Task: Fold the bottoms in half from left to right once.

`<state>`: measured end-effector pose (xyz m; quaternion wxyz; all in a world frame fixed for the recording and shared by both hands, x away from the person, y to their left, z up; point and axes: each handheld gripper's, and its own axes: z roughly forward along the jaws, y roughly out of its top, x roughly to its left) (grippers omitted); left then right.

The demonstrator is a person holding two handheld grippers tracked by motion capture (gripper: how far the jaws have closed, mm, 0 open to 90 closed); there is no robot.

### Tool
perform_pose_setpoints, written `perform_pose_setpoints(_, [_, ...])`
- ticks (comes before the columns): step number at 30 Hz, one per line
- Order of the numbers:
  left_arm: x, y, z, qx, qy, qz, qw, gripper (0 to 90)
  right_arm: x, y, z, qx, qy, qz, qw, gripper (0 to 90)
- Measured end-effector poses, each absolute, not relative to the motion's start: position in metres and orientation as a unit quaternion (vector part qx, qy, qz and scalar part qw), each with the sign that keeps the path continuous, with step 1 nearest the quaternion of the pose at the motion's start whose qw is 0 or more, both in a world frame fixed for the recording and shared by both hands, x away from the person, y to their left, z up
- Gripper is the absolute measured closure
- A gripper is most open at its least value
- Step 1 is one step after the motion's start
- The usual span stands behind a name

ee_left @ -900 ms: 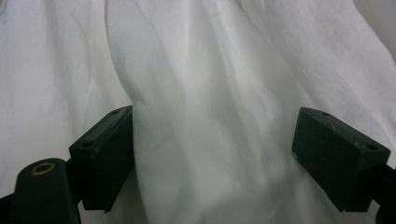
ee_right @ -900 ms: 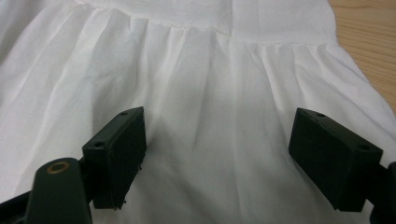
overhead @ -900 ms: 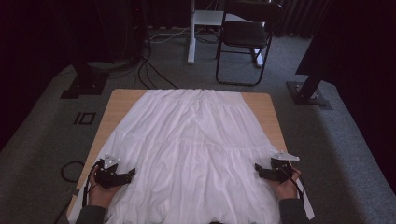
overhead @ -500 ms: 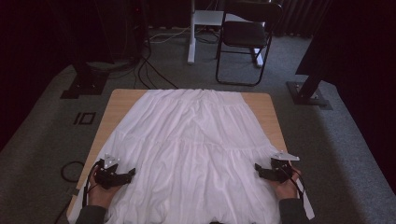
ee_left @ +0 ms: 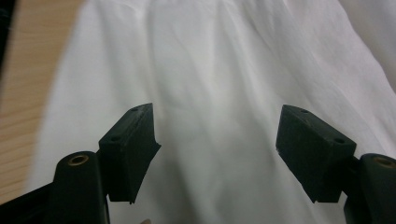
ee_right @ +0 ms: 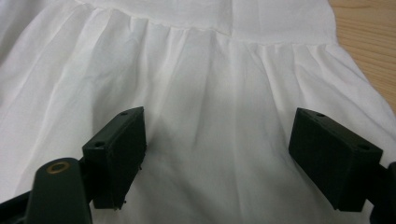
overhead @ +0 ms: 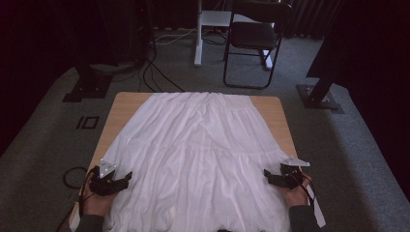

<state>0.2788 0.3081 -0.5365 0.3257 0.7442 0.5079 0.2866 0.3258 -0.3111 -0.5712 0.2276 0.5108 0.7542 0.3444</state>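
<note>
Where the white skirt (overhead: 203,154) runs past the near edge of the high view, its hem is cut off, and the near corners of the wooden counter (overhead: 121,104) are hidden under the cloth and the person's hands. The skirt lies spread flat over almost the whole counter, gathered waistband at the far end, wider tiers toward the person. Bare wood shows along the far corners and down both sides.

The left gripper (overhead: 126,176) sits at the skirt's near left edge, the right gripper (overhead: 267,174) at its near right edge, both pointing inward over the cloth. In the left gripper view the jaws stand wide apart above the fabric with nothing clamped between them (ee_left: 215,140). In the right gripper view the jaws are likewise spread wide, with pleated cloth lying below and ungripped (ee_right: 215,140). Whether either gripper rests on the fabric cannot be determined.
</note>
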Motion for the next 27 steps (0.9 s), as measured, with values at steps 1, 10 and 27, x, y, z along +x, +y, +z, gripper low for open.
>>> perform_pose_setpoints(1, [0.277,0.313,-0.533,0.74,0.514,0.291,0.323,28.8,0.326,-0.311,-0.571,0.511,0.754,0.344,0.227,18.4])
perform_pose_setpoints(10, [0.275,0.358,-0.541,0.712,0.577,0.276,0.289,16.6,0.326,-0.311,-0.571,0.511,0.754,0.344,0.227,18.4])
perform_pose_setpoints(27, [0.274,0.376,-0.558,0.714,0.59,0.248,0.286,15.0,0.326,-0.311,-0.571,0.511,0.754,0.344,0.227,18.4])
